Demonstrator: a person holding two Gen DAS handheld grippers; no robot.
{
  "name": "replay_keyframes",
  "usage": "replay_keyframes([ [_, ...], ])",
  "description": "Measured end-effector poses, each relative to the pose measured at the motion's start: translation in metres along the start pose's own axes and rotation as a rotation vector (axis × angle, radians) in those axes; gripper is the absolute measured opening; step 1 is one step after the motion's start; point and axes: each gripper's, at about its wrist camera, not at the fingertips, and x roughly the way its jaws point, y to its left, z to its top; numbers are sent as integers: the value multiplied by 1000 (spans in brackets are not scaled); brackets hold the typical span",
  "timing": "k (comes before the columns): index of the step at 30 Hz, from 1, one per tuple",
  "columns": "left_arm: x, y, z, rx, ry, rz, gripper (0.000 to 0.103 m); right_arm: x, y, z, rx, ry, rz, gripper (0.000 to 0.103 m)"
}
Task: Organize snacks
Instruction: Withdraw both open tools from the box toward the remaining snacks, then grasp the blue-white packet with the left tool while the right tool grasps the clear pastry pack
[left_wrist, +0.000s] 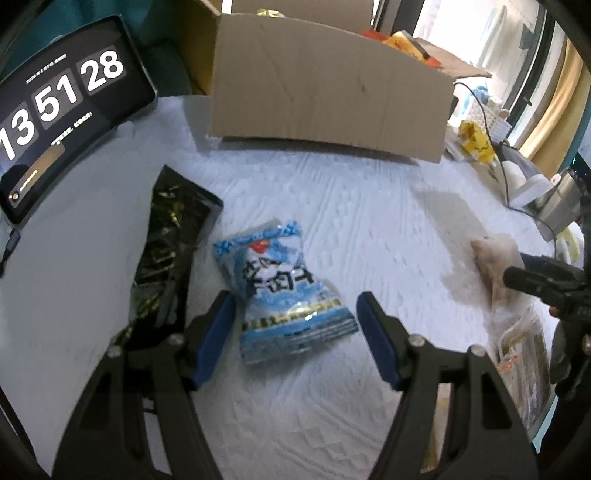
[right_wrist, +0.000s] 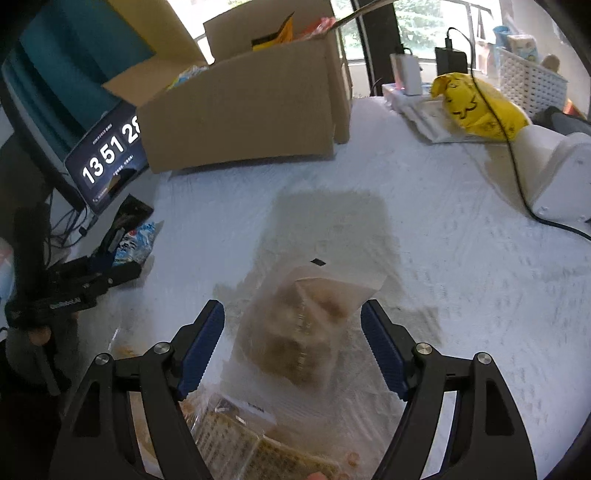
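Left wrist view: left tool (left_wrist: 295, 332) spread wide, blue pads either side of a blue-and-white snack packet (left_wrist: 284, 291) that lies flat on the white-covered bench (left_wrist: 369, 221). Pads flank the packet's lower end; cannot tell whether either touches it. Black snack packet (left_wrist: 170, 258) lies just beside it on the left, long side roughly parallel. Cardboard box (left_wrist: 325, 96) stands farther back on the bench, flaps up, a yellow and orange packet showing over its rim. Tablet (left_wrist: 62, 107) leans at the far left with a clock readout of 13 51 28. At the right edge, the right tool (left_wrist: 532, 284) sits over a pale clear-wrapped snack bag (left_wrist: 495, 258).

Right wrist view: right tool (right_wrist: 293, 343) also spread, jaws well apart, nothing pinched. Between and just ahead of the pads lies the clear bag with brown contents (right_wrist: 303, 332), blurred, resting on the bench (right_wrist: 461, 258). More clear-wrapped snacks (right_wrist: 236, 432) lie close under the tool at the bottom of the view. Left tool (right_wrist: 107, 258) visible at far left by the blue-and-white packet (right_wrist: 136, 240) and black packet (right_wrist: 129, 214). Box (right_wrist: 240, 118) behind, open top, packets inside. Tablet (right_wrist: 107, 158) beside the box's left corner. Yellow bag (right_wrist: 476, 103), white basket (right_wrist: 532, 81) and a white device (right_wrist: 557, 173) with a black cable sit at the right rear.
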Motion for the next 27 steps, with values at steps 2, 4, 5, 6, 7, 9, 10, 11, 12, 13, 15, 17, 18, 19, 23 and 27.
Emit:
replay_keyframes([
  [2,0,0,0,12,-6,1,68,9,4,0,-20,16,-23,79],
  [4,0,-2,0,26,-11,7,58,12,6,0,-32,18,-36,79],
  [5,-1,-2,0,25,-13,5,58,13,7,0,-35,15,-33,79],
  [6,-1,-1,1,25,-15,-5,58,13,7,0,-39,12,-33,74],
  [7,-2,-1,0,25,-18,-12,57,13,7,0,-41,9,-31,69],
  [9,-4,-2,0,23,-25,-26,57,12,6,0,-34,1,-18,63],
  [10,-5,-3,0,26,-26,-34,57,11,6,0,-35,-6,-17,59],
  [11,-6,-4,0,28,-27,-40,57,10,6,1,-35,-12,-12,54],
  [12,-7,-5,0,30,-31,-43,57,9,6,0,-37,-17,-10,53],
  [13,-8,-6,0,31,-36,-48,57,7,7,0,-40,-23,-9,52],
  [15,-12,-7,1,30,-47,-58,57,4,8,0,-49,-33,-6,50],
  [17,-18,-8,2,27,-59,-67,57,-1,10,2,-60,-48,-3,50],
  [18,-20,-8,3,26,-67,-69,57,-4,12,4,-65,-60,-2,50],
  [19,-23,-8,4,26,-73,-70,57,-7,13,6,-68,-68,-1,50],
  [23,-34,-9,8,34,-98,-72,57,-19,13,13,-68,-106,10,50],
  [27,-46,-11,12,40,-122,-76,57,-29,13,21,-78,-135,15,50],
])
